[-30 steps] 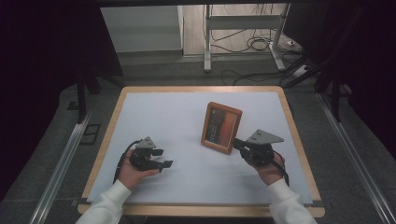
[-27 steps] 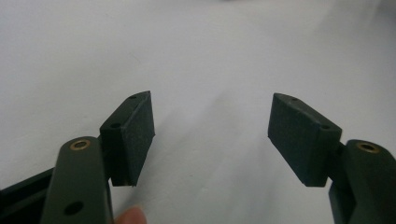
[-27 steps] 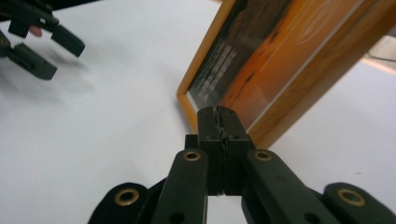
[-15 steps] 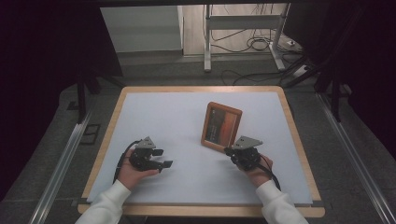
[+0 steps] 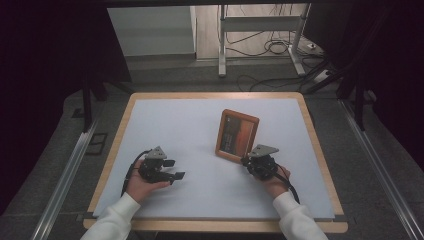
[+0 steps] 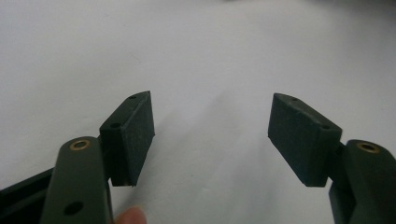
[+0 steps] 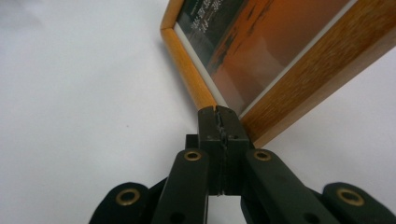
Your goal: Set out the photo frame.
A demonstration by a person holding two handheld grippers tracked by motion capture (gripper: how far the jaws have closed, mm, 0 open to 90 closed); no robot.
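My right gripper (image 5: 246, 161) has its jaws pressed together with nothing between them, tips right at the near corner of the picture frame (image 5: 237, 135), which lies flat on the table a little right of centre. In the right gripper view the closed tips (image 7: 218, 116) sit against the frame's wooden corner (image 7: 205, 100); I cannot tell whether they touch or stop just short. To do this well, I'd judge I should stay low on the sheet and nudge gently at the corner, since a hard push could spin the frame rather than slide it. To lift it, I'd need to open first and take one rail squarely. My left gripper (image 5: 172, 170) rests well apart, jaws wide open over bare surface. The table (image 5: 165, 115) has a white top with a wooden rim. Beyond it are grey floor, cables (image 5: 272, 47) and a metal stand (image 5: 222, 45).
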